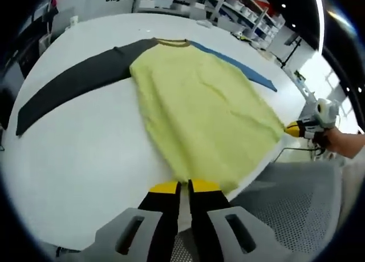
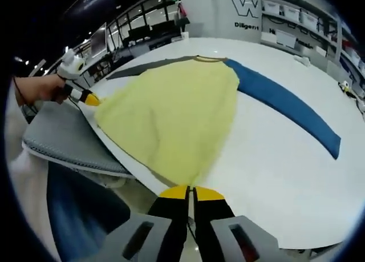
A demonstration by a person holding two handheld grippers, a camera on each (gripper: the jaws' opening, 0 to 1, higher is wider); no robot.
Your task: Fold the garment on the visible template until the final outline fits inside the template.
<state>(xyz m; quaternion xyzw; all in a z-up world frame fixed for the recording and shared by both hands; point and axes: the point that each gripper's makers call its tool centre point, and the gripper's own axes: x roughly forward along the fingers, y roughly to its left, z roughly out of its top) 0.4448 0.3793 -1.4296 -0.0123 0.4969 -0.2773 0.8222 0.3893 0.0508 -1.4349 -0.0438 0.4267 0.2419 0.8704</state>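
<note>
A yellow shirt (image 1: 199,108) lies flat on the white table (image 1: 85,159), collar at the far side. Its dark grey sleeve (image 1: 74,82) stretches out to one side and its blue sleeve (image 2: 285,99) to the other. My left gripper (image 1: 185,186) is shut on one corner of the hem at the table's near edge. The right gripper (image 2: 187,192) is shut on the other hem corner. Each gripper also appears in the other's view: the right gripper (image 1: 296,128) held by a hand, the left gripper (image 2: 89,99) likewise. The yellow shirt (image 2: 171,113) looks smooth between them.
A grey mesh chair (image 1: 296,205) stands against the table's near edge, under the hem; the same chair (image 2: 63,136) sits between the grippers. Shelves with boxes (image 1: 245,13) and a wall with lettering (image 2: 248,11) lie beyond the table. Blue trousers (image 2: 80,210) hang below.
</note>
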